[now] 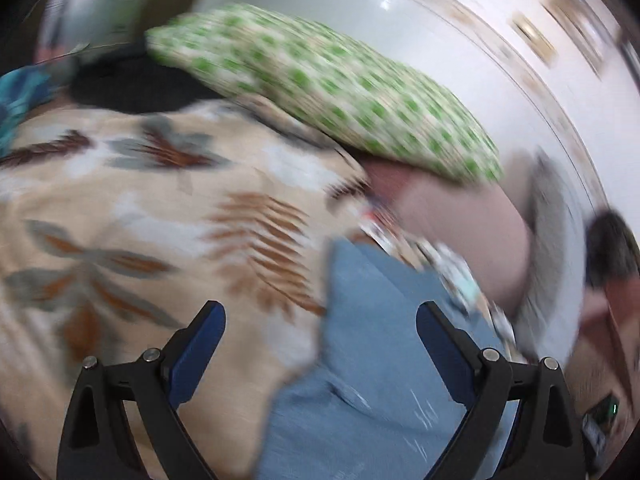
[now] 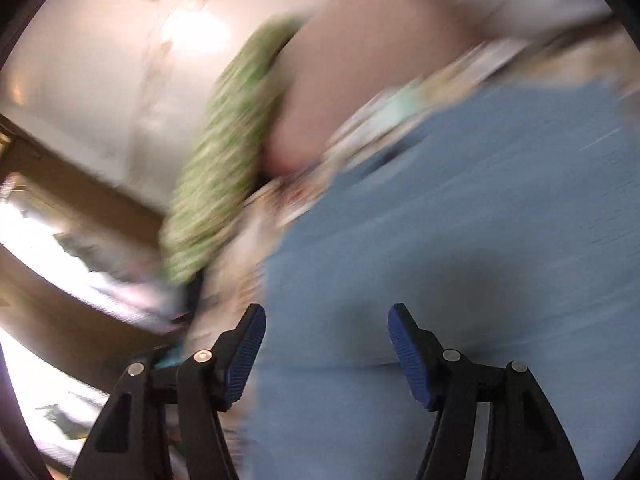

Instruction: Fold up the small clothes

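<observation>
Green-dotted pillow and pink cushion lie beside blue garment

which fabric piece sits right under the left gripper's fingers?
The plain blue cloth, between the open left gripper fingers; the green-dotted cushion and pink pillow lie farther off.

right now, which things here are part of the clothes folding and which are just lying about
Part of the job:
- blue garment, between both open hand-held grippers, left and right

Just lying about:
- green-spotted pillow
- pink cushion
- leaf-print bedsheet, under it all
- white wall
</observation>
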A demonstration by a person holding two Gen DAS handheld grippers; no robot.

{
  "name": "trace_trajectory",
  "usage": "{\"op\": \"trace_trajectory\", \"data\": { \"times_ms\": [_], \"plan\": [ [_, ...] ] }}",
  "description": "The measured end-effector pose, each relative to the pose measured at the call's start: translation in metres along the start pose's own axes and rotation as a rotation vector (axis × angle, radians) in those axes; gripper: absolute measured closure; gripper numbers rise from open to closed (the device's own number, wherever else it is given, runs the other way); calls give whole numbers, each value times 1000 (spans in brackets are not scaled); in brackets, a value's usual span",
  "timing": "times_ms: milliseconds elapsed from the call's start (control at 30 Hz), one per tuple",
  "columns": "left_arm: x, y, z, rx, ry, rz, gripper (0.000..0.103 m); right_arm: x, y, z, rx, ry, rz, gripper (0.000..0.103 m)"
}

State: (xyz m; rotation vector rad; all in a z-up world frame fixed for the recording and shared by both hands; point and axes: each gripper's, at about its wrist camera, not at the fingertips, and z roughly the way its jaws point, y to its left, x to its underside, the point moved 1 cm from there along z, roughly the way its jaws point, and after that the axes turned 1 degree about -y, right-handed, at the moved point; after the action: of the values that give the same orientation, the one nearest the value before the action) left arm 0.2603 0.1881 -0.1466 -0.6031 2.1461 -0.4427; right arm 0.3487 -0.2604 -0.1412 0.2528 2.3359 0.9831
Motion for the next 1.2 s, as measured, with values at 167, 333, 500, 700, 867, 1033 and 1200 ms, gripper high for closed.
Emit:
{"op": "trace_trajectory", "data": {
  "times_ms": [167,333,500,700,867,1033,1200],
  "plan": [
    [25,-40,27,24,65,110,7,-46,-118,-66,231,-61,88,35],
    [34,-71,54,1,119,170,7,-62,-158,-41,177,51,149,35],
    [43,-84,63,-5,164,205,7,-50,-164,-43,209,51,87,34],
    [55,-85,59,-12,196,208,7,-37,-156,-31,201,119,-47,36],
    [62,-82,43,-31,190,235,7,-35,-162,-52,158,64,134,90],
    [69,-67,18,-29,209,205,7,-28,-182,-40,273,91,217,88],
    [62,-57,-7,-21,160,191,7,-37,-127,-68,306,-40,98,48]
  ]
}}
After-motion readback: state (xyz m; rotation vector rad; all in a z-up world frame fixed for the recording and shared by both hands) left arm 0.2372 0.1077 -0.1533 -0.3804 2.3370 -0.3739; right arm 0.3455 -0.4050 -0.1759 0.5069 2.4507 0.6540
